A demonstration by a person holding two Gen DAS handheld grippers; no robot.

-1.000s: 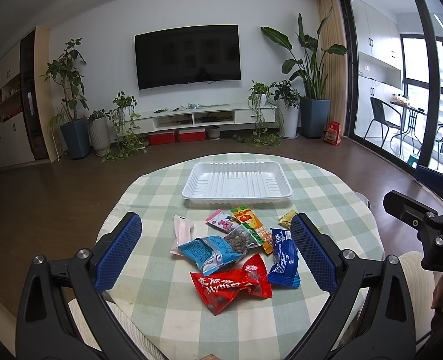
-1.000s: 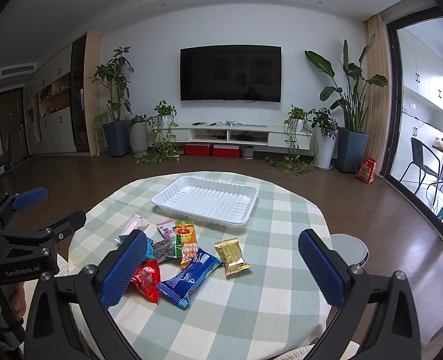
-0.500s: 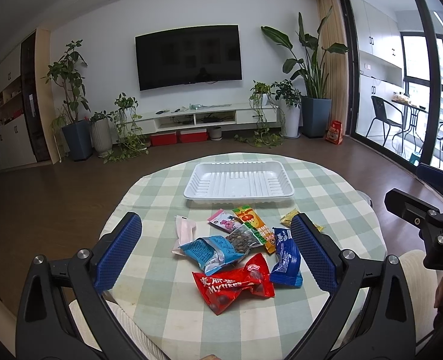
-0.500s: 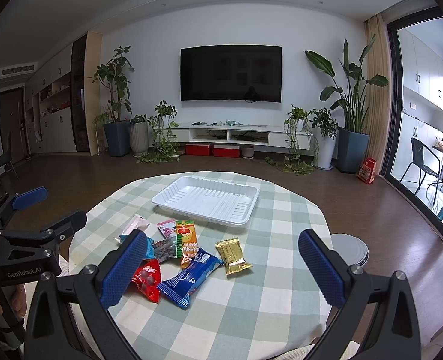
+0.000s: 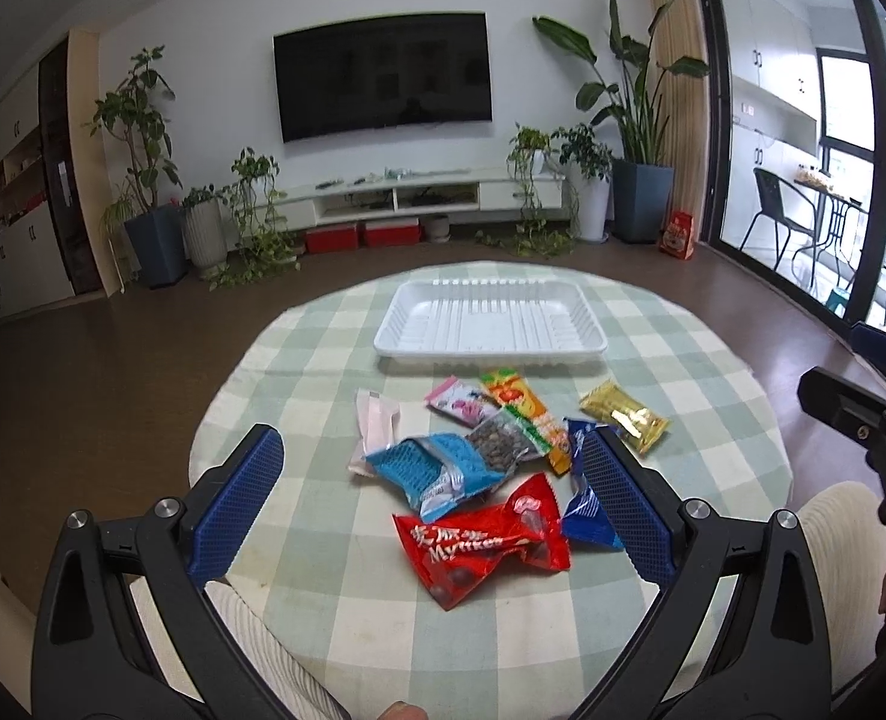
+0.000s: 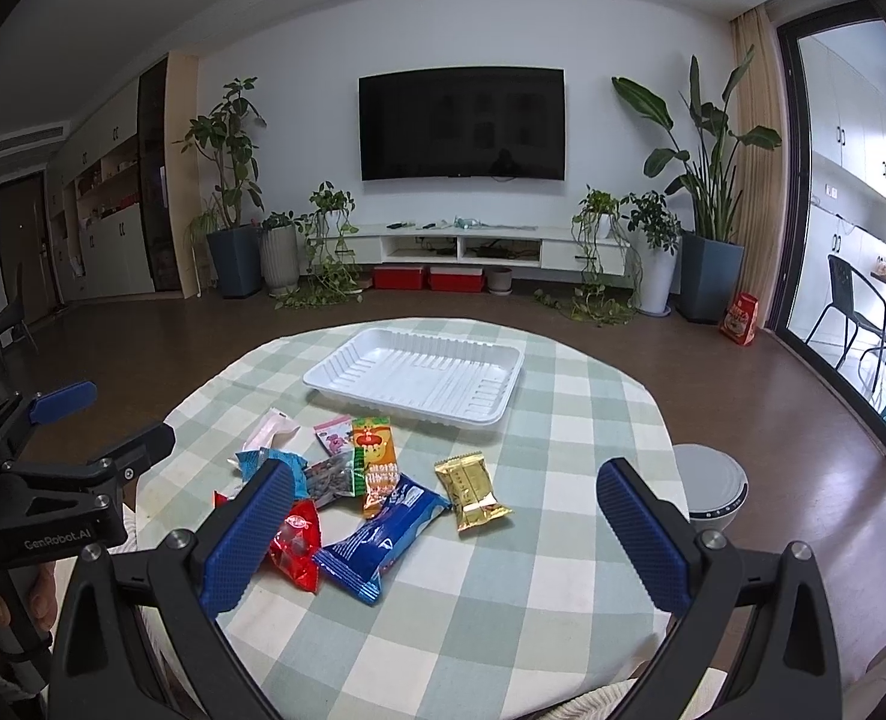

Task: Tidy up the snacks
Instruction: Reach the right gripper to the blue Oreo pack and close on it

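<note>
Left gripper (image 5: 431, 498): jaws apart, empty, above the worktop's near edge.
Right gripper (image 6: 443, 531): jaws apart, empty too.
Snack packets (image 5: 479, 462): all loose mid-worktop.
Tray (image 5: 587, 333): far side, bare.
Progress: looks unstarted; every packet left.

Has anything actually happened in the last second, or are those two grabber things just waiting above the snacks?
Almost nothing. The left tool has crept slightly forward toward the pile, so the red crinkly snack packet sits nearer its open fingers. The right tool stayed put, also open. Nothing was picked up or released: the white ribbed plastic tray remains empty, and the packets lie unmoved on the green checked tablecloth.
</note>
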